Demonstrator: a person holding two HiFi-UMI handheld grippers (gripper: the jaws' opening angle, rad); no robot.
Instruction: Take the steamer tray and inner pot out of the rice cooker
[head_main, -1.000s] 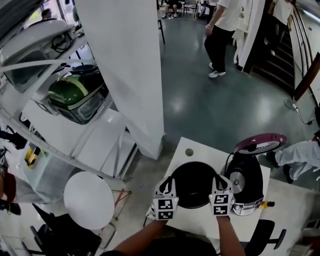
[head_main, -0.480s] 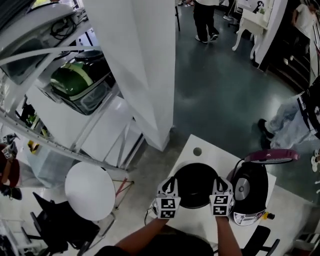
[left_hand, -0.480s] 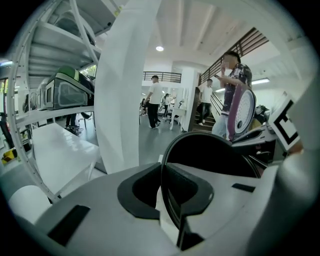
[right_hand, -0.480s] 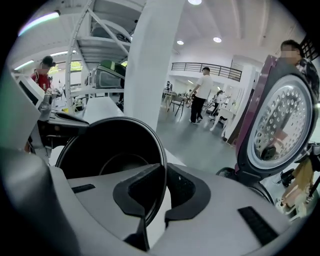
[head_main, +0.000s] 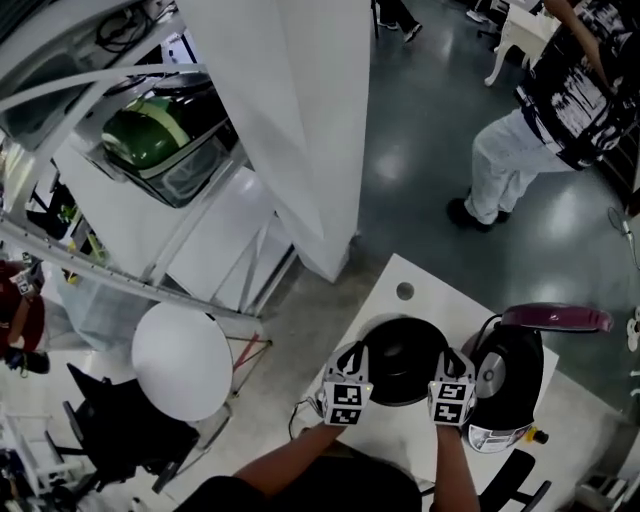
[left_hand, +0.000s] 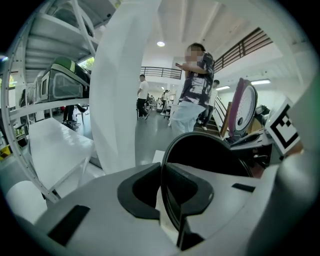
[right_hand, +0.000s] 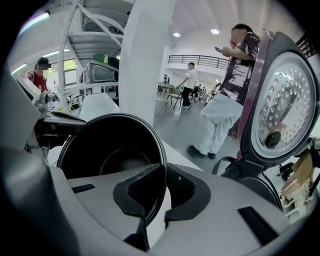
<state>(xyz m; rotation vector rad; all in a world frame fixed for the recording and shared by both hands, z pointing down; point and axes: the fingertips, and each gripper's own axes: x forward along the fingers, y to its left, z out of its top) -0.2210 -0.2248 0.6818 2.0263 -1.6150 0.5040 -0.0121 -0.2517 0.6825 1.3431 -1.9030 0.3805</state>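
**Pot.** In the head view the black round metal inner pot (head_main: 400, 345) was out of the black rice cooker (head_main: 512, 385). It sat over the white rectangular table (head_main: 385, 300), just left of the cooker. I could not tell whether the pot's base touched the tabletop. The cooker stood at the right end of the table with its dark purple hinged lid (head_main: 556, 318) raised open.

**Left gripper.** In the left gripper view the left gripper (left_hand: 163, 192) had its jaws drawn almost together. The thin wall of the pot was pinched edge-on between the two black pads. The body of the pot curved away to the right of the jaws. In the head view this grip was on the pot's left rim.

**Right gripper.** In the right gripper view the right gripper (right_hand: 162, 195) had its jaws equally narrow and clamped across the pot's wall. The dark inside of the pot lay to the left. The silver perforated plate inside the lid stood to the right. In the head view this grip was on the pot's right rim, opposite the left one, and the pot hung between the two.

**Surroundings.**
- A white square pillar (head_main: 300, 120) rose far left of the table.
- A person in white trousers and a dark patterned top (head_main: 530, 120) stood on the grey floor at far right.
- A white round disc (head_main: 182, 360) lay at near left, well apart from the table.
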